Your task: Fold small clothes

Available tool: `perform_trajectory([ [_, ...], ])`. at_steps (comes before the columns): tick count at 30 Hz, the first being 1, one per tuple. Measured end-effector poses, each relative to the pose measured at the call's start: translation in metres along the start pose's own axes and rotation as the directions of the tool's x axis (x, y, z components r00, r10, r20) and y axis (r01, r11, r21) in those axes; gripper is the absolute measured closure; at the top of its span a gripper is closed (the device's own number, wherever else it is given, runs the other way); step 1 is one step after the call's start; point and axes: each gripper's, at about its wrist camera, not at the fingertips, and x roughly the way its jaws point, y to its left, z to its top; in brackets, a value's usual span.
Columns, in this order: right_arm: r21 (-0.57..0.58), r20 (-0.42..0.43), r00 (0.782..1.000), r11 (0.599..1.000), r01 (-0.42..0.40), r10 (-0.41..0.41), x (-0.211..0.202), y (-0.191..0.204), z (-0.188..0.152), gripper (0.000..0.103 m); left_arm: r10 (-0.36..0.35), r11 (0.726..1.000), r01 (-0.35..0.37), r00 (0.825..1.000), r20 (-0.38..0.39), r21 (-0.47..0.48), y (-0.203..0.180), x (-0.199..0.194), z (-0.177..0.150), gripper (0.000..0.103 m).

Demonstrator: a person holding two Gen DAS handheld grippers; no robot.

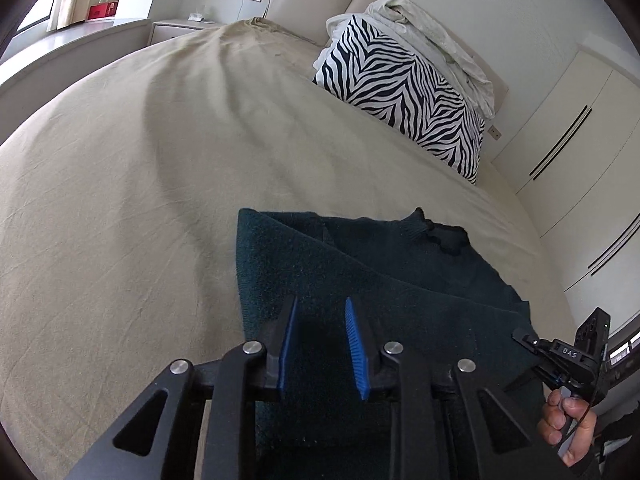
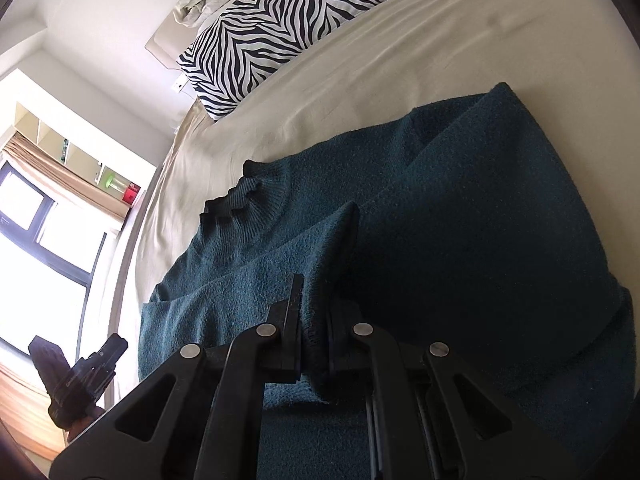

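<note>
A dark teal knitted sweater (image 1: 360,264) lies on the beige bed sheet (image 1: 160,200), its ribbed collar (image 2: 248,196) toward the headboard. In the left wrist view my left gripper (image 1: 321,305) hovers low over the sweater's near part. Its blue pads (image 1: 356,344) stand a little apart, and no fabric is visibly pinched between them. My right gripper (image 2: 316,304) is shut on a raised fold of the sweater's edge, which peaks up in front of the fingers. The right gripper (image 1: 524,340) also shows at the left view's right edge, held by a hand (image 1: 568,428).
A zebra-print pillow (image 1: 400,88) and crumpled pale bedding (image 1: 432,36) lie at the headboard. White wardrobe doors (image 1: 580,140) stand beside the bed. A window with a curtain (image 2: 48,216) lies past the bed's edge. Bare sheet stretches to the sweater's left.
</note>
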Motion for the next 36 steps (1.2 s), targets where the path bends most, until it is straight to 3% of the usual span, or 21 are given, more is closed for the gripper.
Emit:
perform_trajectory([
  [2, 0.018, -0.006, 1.0, 1.0, -0.005, 0.005, 0.001, -0.009, -0.001, 0.096, 0.05, 0.999, -0.05, 0.998, -0.042, 0.021, 0.005, 0.024, -0.008, 0.081],
  [9, 0.053, -0.05, 0.998, 0.998, -0.033, 0.036, 0.004, -0.028, 0.0, 0.095, 0.019, 1.0, -0.019, 1.0, 0.007, -0.002, 0.008, 0.001, -0.008, 0.08],
  [11, 0.063, -0.037, 0.999, 0.998, -0.002, 0.005, -0.003, -0.026, 0.001, 0.093, 0.022, 0.999, -0.023, 0.998, 0.051, 0.023, 0.0, -0.011, -0.002, 0.071],
  [14, 0.026, 0.051, 0.992, 0.993, 0.113, -0.114, -0.023, -0.015, 0.005, 0.093, 0.028, 0.999, -0.03, 0.998, 0.049, 0.035, -0.002, -0.008, 0.01, 0.069],
  [16, -0.002, 0.096, 0.992, 0.997, 0.079, -0.078, -0.033, -0.006, 0.008, 0.093, 0.032, 0.999, -0.032, 0.999, 0.02, 0.012, 0.005, 0.007, 0.015, 0.069],
  [18, -0.042, 0.076, 0.997, 0.999, 0.027, -0.024, -0.032, 0.006, 0.009, 0.093, 0.027, 0.999, -0.028, 0.999, -0.039, -0.019, 0.016, 0.029, 0.013, 0.07],
  [22, -0.052, -0.074, 0.997, 0.999, 0.013, -0.016, 0.009, 0.001, 0.004, 0.093, 0.036, 0.999, -0.036, 0.999, -0.01, 0.03, 0.017, 0.032, 0.01, 0.072],
  [24, -0.004, -0.058, 0.997, 0.999, -0.049, 0.049, 0.011, -0.012, -0.001, 0.093, 0.04, 0.998, -0.039, 0.999, -0.008, 0.041, 0.015, 0.026, 0.008, 0.072],
  [26, 0.018, -0.033, 0.998, 0.998, -0.052, 0.053, -0.001, -0.016, -0.004, 0.092, 0.049, 0.997, -0.049, 0.999, 0.006, 0.054, 0.012, 0.015, 0.002, 0.068],
  [27, 0.009, -0.007, 0.999, 0.999, -0.047, 0.047, -0.009, -0.015, -0.006, 0.091, 0.056, 0.996, -0.056, 0.998, 0.007, 0.071, 0.01, 0.011, -0.004, 0.066],
  [29, -0.025, 0.015, 0.999, 0.999, -0.04, 0.04, -0.021, -0.015, -0.013, 0.071, 0.091, 0.986, -0.09, 0.996, 0.002, 0.137, 0.002, 0.009, -0.02, 0.064],
  [31, -0.037, -0.012, 0.999, 0.999, -0.036, 0.035, -0.021, -0.019, -0.021, 0.058, 0.15, 0.97, -0.151, 0.989, 0.02, 0.192, -0.005, 0.0, -0.032, 0.06],
  [32, -0.064, -0.028, 0.999, 0.998, -0.017, 0.016, -0.021, -0.021, -0.025, 0.059, 0.165, 0.969, -0.163, 0.986, 0.008, 0.185, -0.005, -0.006, -0.036, 0.054],
  [34, -0.115, -0.036, 0.999, 0.993, 0.013, -0.018, -0.032, -0.018, -0.03, 0.059, 0.136, 0.978, -0.135, 0.991, 0.009, 0.158, -0.002, -0.028, -0.049, 0.054],
  [36, -0.122, -0.022, 0.998, 0.991, 0.048, -0.051, -0.056, -0.016, -0.038, 0.058, 0.145, 0.969, -0.146, 0.989, 0.018, 0.197, -0.009, -0.053, -0.069, 0.049],
])
